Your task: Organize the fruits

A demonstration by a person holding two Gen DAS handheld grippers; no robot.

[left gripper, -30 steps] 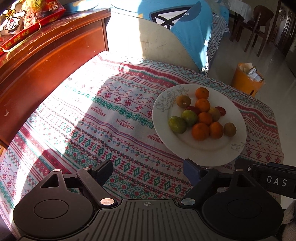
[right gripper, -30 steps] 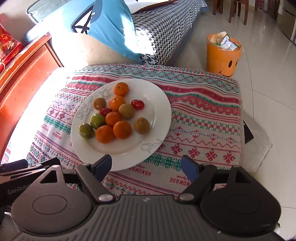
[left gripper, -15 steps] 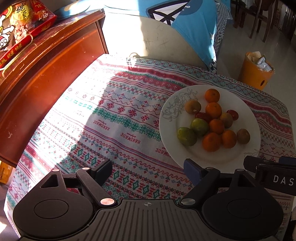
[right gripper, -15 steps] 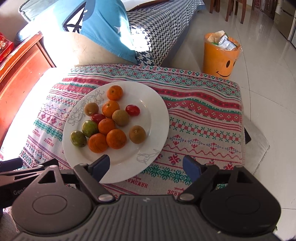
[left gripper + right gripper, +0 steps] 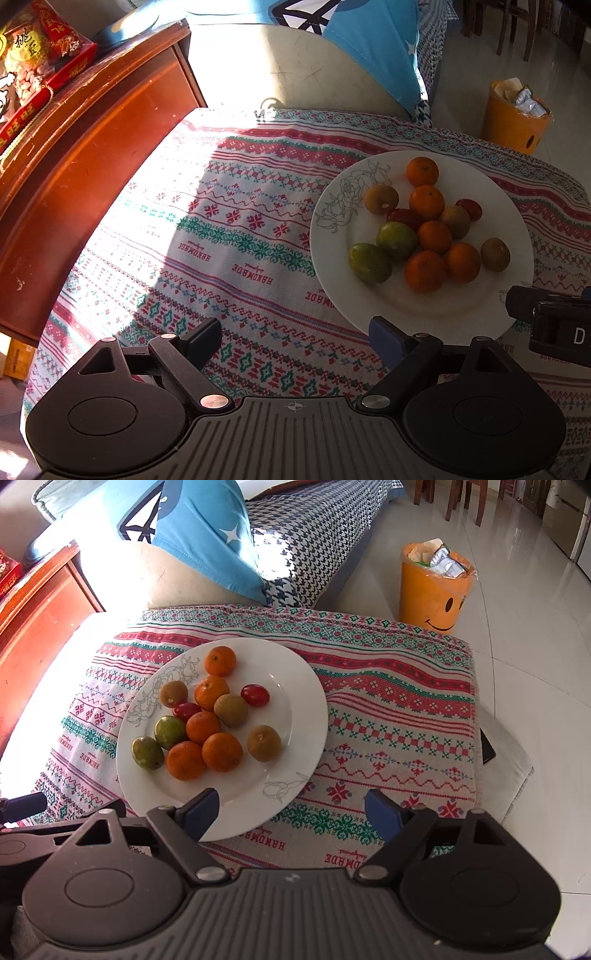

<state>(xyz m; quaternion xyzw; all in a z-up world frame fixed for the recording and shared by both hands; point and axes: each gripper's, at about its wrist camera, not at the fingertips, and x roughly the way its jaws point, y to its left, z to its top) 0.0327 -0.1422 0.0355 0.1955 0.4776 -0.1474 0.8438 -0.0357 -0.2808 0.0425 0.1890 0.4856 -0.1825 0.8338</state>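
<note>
Both fingers (image 5: 295, 341) (image 5: 291, 812) spread, nothing pinched; I see all fruit (image 5: 207, 720) mixed on the plate (image 5: 303, 716) at twelve o'clock, sorting unstarted.

Hard sunlight pours in from the far left, blowing out the patterned woven cloth (image 5: 236, 236) there; a soft shadow crosses its middle. The glossy pale floor tiles (image 5: 535, 657) glare. Focus is sharp; fisheye bends the edges.
</note>
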